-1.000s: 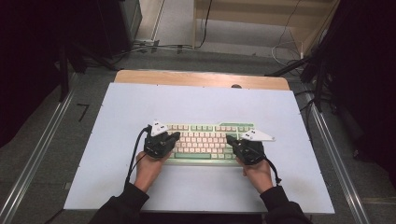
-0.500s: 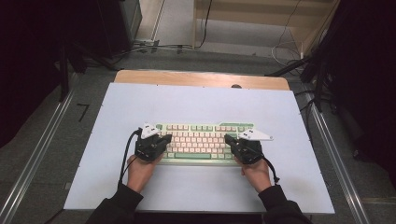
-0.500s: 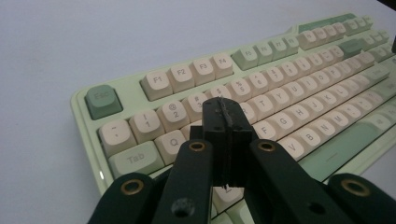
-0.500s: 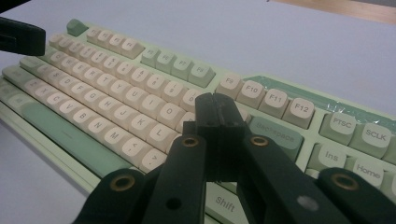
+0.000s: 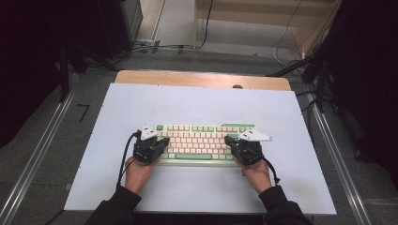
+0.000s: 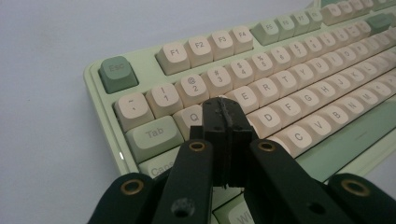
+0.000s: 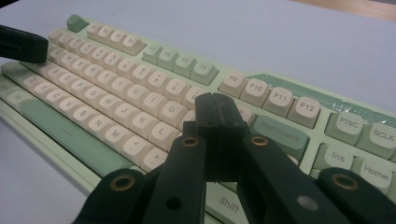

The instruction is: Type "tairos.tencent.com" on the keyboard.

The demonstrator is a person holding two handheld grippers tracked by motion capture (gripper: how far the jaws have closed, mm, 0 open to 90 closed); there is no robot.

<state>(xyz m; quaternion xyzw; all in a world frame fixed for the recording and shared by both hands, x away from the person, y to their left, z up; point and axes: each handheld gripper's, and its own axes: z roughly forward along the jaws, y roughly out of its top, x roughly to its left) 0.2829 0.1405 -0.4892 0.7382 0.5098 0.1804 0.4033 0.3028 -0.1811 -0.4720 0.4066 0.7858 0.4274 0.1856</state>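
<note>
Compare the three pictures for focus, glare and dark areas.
High view: evenly lit table, dark room edges. Left gripper view: sharp keys on the keyboard, blurred far end. Right gripper view: sharp middle keys on the keyboard, blurred near tool; slight sheen on plastic strip.

- My table (image 5: 197, 101) has a pale bluish-white top, and a strip of bare wood (image 5: 187, 78) runs along its far edge.
- A small dark thing (image 5: 237, 86) sits on that strip; I cannot tell what it is.
- Metal rails (image 5: 35, 157) run along the floor on both sides of me.
- Beyond the far edge I see grey floor with loose cables (image 5: 155, 47).
- A light wooden frame (image 5: 263, 21) stands farther back.
- Black drapes (image 5: 33, 51) hang left and right.
</note>
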